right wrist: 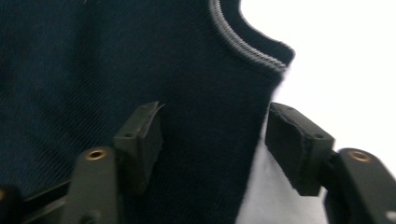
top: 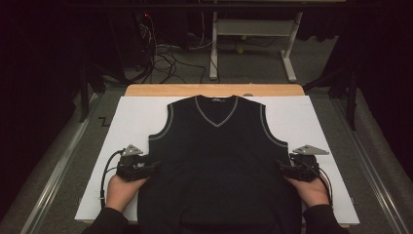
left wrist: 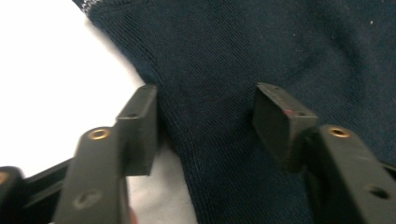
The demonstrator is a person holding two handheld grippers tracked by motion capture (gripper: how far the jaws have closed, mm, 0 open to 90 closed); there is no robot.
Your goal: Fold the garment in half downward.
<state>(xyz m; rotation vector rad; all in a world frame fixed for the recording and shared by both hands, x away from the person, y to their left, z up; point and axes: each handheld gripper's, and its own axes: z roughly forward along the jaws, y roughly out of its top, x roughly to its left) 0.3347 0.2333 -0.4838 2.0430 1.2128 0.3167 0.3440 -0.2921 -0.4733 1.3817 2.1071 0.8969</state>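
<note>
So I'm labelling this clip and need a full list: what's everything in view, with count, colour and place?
sweater vest: one, dark navy with grey trim, flat on the board, neck away from the person
board: one, white, on the table
table: one, wooden, edge beyond the board
desk frame: one, pale grey, on the floor behind
cables: several, floor behind
left gripper: black, open astride the vest's left edge
right gripper: black, open astride its right edge

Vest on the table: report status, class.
Left tool and right tool open, each straddling a vest side edge. Vest flat on white board. Nothing obstructing.
</note>
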